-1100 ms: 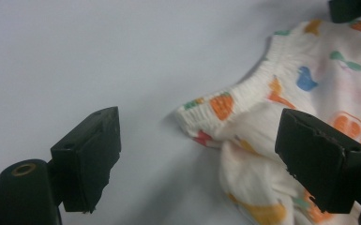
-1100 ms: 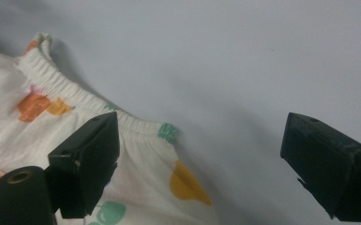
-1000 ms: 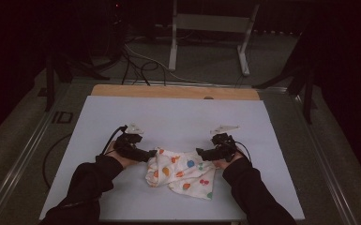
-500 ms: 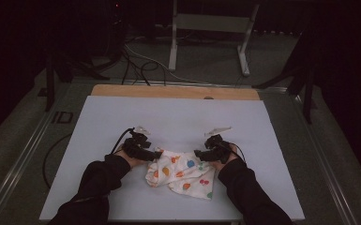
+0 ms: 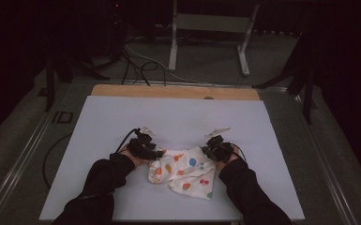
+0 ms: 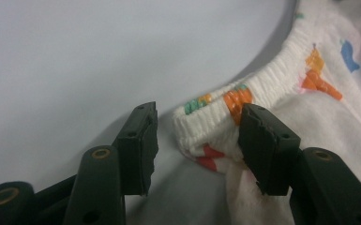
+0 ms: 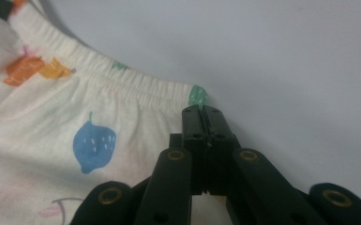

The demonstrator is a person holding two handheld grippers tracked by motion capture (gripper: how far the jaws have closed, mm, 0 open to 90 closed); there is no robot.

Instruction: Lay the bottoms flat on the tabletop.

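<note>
Since a second ago both grippers have edged farther up the table. My right gripper [image 7: 201,112] is clamped on the waistband of the printed garment [image 5: 185,171] at near centre; my left gripper [image 6: 194,140] gapes around the band's other corner. Closing off-centre, I'd risk missing it.

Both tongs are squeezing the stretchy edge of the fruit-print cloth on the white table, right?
Not quite. The right tongs are shut on the stretchy edge of the fruit-print cloth. The left tongs are open, with the edge between the jaws but not squeezed, as the left gripper view shows. It does lie on the white table.
</note>
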